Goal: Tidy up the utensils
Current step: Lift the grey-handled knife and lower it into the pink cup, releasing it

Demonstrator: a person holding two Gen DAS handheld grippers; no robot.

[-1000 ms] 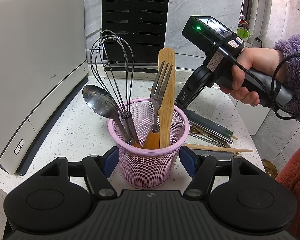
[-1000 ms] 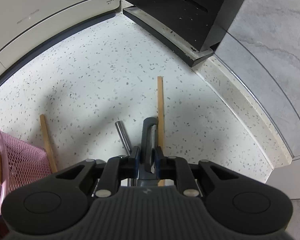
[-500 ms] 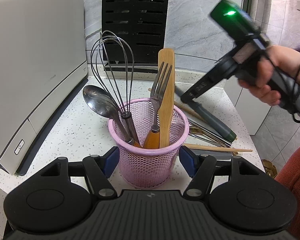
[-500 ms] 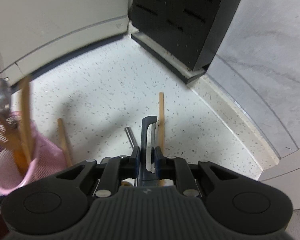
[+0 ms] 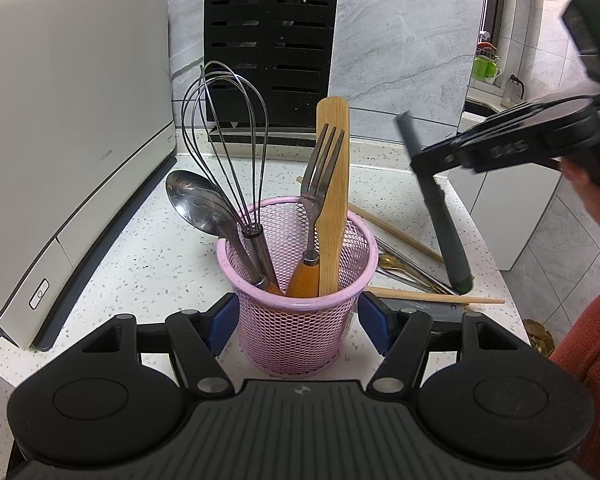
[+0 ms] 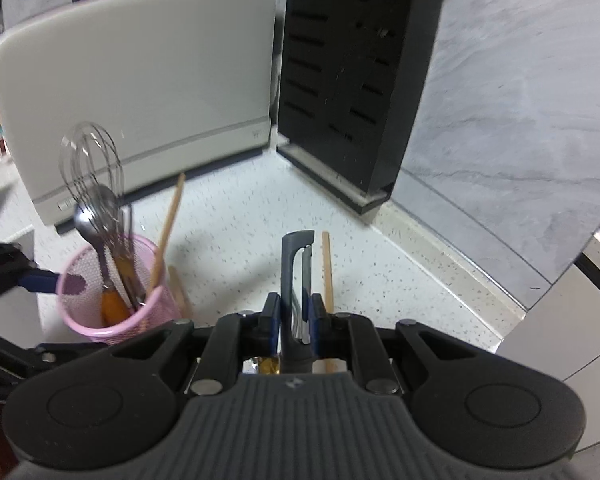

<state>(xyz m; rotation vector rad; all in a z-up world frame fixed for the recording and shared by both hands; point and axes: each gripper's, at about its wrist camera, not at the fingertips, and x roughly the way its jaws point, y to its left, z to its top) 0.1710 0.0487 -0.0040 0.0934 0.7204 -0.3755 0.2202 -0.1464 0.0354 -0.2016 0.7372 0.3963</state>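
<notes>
The pink mesh cup (image 5: 300, 312) is clamped between the blue pads of the left gripper (image 5: 296, 320) and is thereby held steady on the speckled counter (image 5: 140, 264). A dark grey peeler (image 6: 294, 280) is pinched by its shaft in the right gripper (image 6: 294, 318); in the left wrist view it is seen above and to the right of the cup, its handle end slanting down toward the counter. The step in hand is judged to be the carrying of the peeler to the cup. For this to be done well, the peeler should be brought over the cup's open right side, where a gap is left beside the wooden spatula (image 5: 332, 184), and turned more nearly upright before it is lowered, so that the fork (image 5: 318, 176) and the spatula are not struck; the grip should be released only once the lower end is well inside the rim, and the cup should be kept clamped throughout. Within the cup stand a whisk (image 5: 224, 136), a spoon (image 5: 196, 204), the fork and the spatula, all leaning on the rim. To the right of the cup several utensils lie unsorted on the counter: wooden chopsticks (image 5: 432, 299) and some metal pieces that cannot be told apart.
</notes>
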